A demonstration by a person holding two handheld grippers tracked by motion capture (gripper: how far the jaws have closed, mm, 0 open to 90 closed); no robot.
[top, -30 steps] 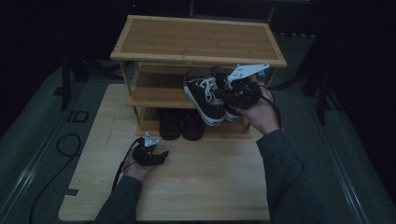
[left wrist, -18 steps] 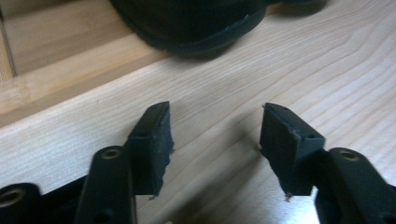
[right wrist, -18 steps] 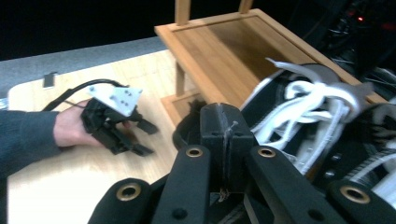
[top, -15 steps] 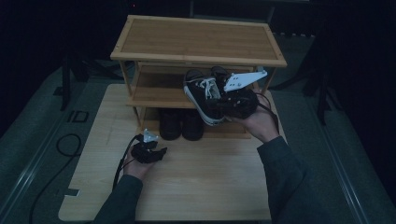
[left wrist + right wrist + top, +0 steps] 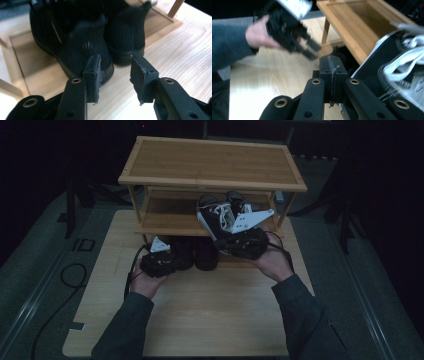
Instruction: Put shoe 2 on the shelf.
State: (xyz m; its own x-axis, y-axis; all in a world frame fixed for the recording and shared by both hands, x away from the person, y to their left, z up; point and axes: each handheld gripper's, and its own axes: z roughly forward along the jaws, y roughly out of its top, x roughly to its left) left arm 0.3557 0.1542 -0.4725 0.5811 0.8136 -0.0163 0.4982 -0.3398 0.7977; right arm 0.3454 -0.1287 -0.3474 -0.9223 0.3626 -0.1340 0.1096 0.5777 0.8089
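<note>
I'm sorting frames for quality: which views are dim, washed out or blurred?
High view: dim but sharp, the shoe rack clear. Left gripper view: bright, black shoes slightly soft, table washed out. Right gripper view: the other hand-held gripper and the sneaker are smeared.

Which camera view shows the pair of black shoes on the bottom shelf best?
The left gripper view: the black shoes are close and well lit, heels toward the camera, just beyond the jaws. The high view shows them dark and partly behind the left gripper. The right gripper view gives nothing clear of them.
</note>
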